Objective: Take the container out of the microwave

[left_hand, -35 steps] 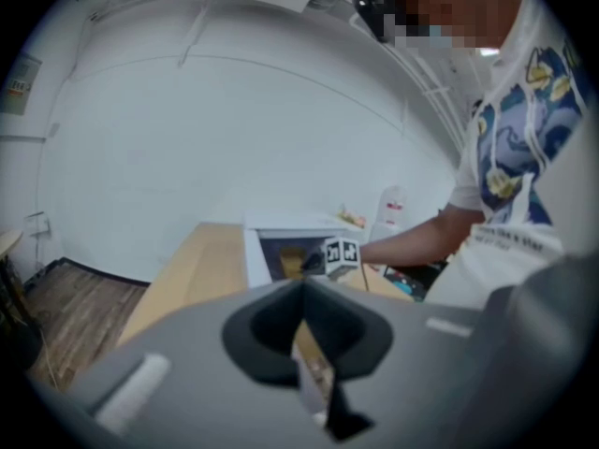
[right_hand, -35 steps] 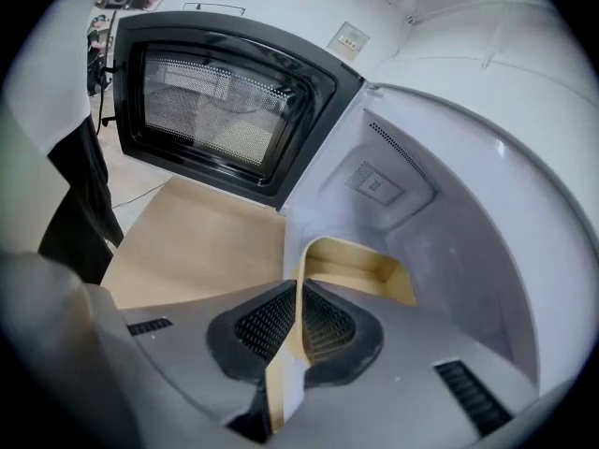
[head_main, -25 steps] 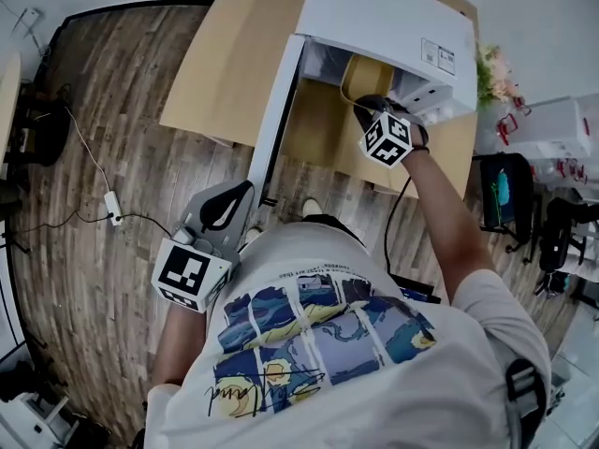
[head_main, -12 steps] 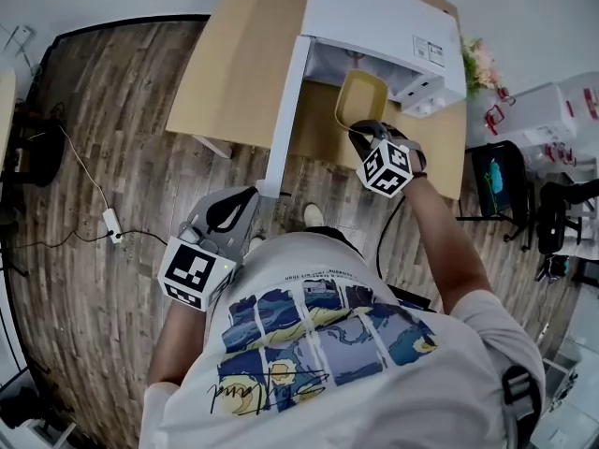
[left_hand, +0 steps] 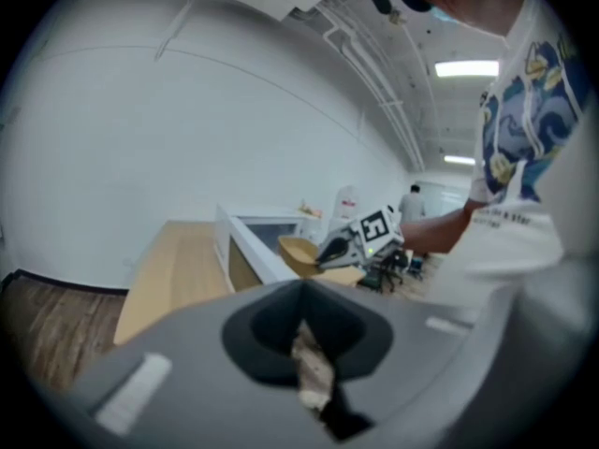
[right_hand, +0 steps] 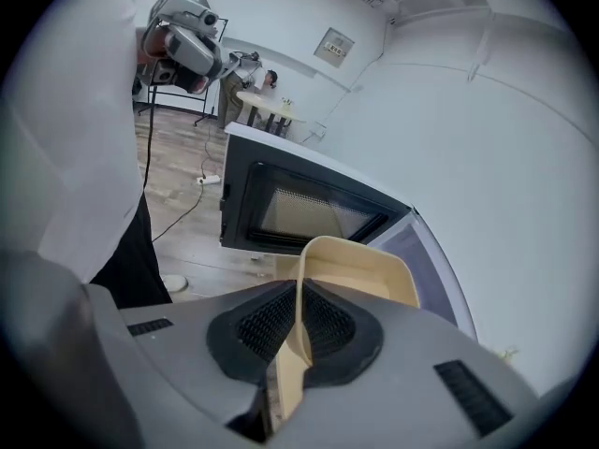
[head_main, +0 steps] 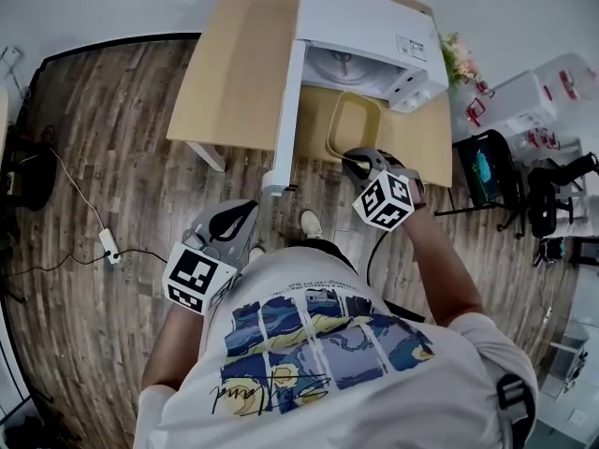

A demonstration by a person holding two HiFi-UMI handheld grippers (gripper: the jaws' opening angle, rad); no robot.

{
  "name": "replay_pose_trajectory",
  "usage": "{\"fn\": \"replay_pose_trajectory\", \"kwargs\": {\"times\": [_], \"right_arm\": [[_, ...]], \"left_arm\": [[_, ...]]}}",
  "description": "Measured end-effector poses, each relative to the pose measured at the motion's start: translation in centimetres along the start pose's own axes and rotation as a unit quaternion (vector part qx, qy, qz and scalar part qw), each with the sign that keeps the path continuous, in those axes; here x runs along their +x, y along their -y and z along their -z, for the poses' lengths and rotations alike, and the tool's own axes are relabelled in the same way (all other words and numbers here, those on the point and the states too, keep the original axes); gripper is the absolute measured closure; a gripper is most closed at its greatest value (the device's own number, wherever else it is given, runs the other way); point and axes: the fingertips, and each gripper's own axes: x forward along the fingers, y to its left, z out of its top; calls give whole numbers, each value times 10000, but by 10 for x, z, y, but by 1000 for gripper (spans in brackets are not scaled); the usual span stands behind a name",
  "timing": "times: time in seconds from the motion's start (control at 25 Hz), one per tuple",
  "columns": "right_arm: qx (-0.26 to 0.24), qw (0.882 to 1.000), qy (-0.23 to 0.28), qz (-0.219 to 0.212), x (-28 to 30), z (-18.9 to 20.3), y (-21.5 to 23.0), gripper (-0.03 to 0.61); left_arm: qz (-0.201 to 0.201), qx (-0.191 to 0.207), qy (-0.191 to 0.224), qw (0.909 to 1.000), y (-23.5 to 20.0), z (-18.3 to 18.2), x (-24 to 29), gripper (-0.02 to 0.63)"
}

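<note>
Your right tool [head_main: 354, 162] is clamped on the near rim of the yellow container [head_main: 354, 124]; the container sits just outside the microwave [head_main: 365, 17] mouth, over the table [head_main: 234, 73]; your left tool [head_main: 229, 221], jaws together, hangs well short of the microwave.

Right gripper [head_main: 356, 164] outstretched, jaws clamped; left gripper [head_main: 234, 219] low, jaws together.
</note>
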Motion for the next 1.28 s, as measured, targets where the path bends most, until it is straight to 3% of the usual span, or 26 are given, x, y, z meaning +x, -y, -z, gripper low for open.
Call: {"fn": "replay_pose_trajectory", "kwargs": {"times": [0.52,1.28], "right_arm": [[396,9990,176,107,-72,-42,-67,558],[459,9985,230,164,-112,-66,-111,558]], "left_arm": [[485,127,-244,9984,25,40,-30,604],[884,336,-250,9952,48,45,-39,604]]}}
